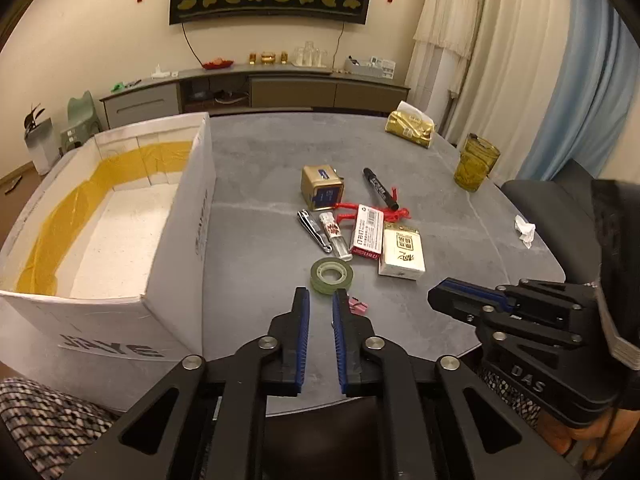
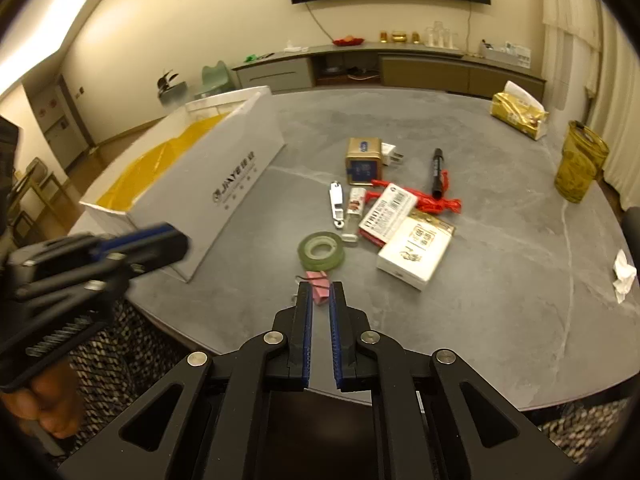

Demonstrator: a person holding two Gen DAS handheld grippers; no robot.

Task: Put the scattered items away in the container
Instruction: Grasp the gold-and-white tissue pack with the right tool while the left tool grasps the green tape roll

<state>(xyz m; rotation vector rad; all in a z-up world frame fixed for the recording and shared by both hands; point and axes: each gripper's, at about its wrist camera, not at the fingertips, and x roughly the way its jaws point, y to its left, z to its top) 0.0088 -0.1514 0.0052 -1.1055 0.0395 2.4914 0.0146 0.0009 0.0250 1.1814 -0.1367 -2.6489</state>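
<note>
A white cardboard box (image 1: 120,216) with yellow tape lining its inner walls is seen standing on the left part of the grey table (image 1: 460,280), its top open and its floor bare. The scattered items are gathered in 1 cluster to the right of the box, well apart from it: a gold and blue tin (image 1: 322,188), a black marker (image 1: 380,188), a red cord (image 1: 352,210), nail clippers (image 1: 314,230), a small clear bottle (image 1: 335,236), a red and white packet (image 1: 367,232), a white and gold carton (image 1: 402,250), a roll of green tape (image 1: 332,275) and a pink binder clip (image 1: 357,305).

The left gripper (image 1: 321,294) is held above the near edge of the table with its 2 blue-padded fingers parted and nothing between them. The roll of green tape lies just ahead of its fingertips, and the pink binder clip lies just beside the tip of the right-hand finger.

The right gripper (image 2: 320,288) is likewise held apart, with a narrow gap and nothing gripped. In the right wrist view the pink binder clip (image 2: 319,286) is seen through the gap at the fingertips, resting on the table, with the roll of green tape (image 2: 321,250) just beyond it. The left gripper (image 2: 176,240) appears blurred at the left of that view, near the box.

A green glass (image 1: 476,162), a gold tissue pack (image 1: 410,124) and a crumpled white paper (image 1: 526,230) are seen further off on the table.
</note>
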